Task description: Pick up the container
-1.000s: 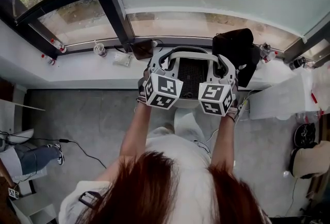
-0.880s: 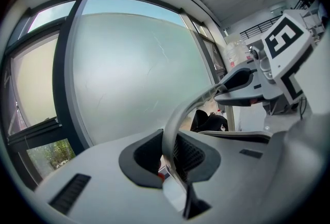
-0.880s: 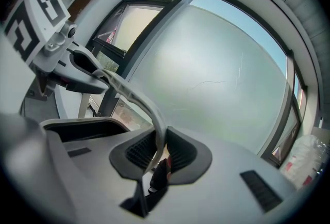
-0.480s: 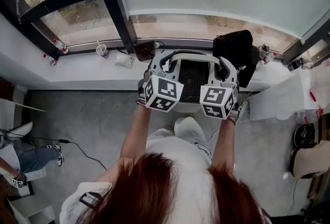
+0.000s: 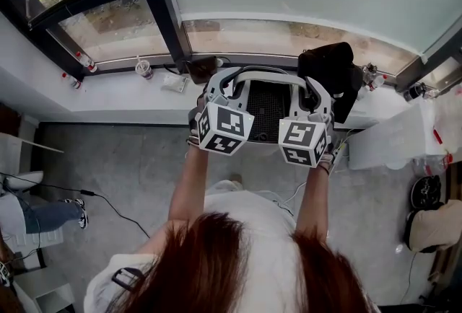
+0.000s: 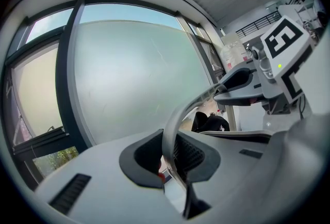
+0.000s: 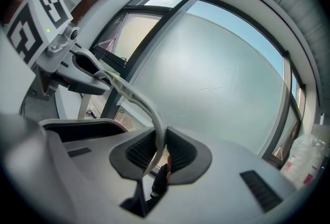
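Note:
The container is a white tub with a curved white rim and a dark mesh inside, held in front of the windowsill. My left gripper is shut on the rim's left end. My right gripper is shut on its right end. In the left gripper view the thin white rim runs up between the dark pads of the left gripper. The right gripper view shows the same rim pinched by the right gripper. The grippers hide the container's underside.
A white windowsill runs under large windows, with a dark frame post behind. On the sill stand a black bag, a cup and a brown object. Bottles stand at right. A person's legs are on the grey floor at left.
Both grippers have come up a little with the container between them, still gripping its rim. The person on the floor at left has shifted.

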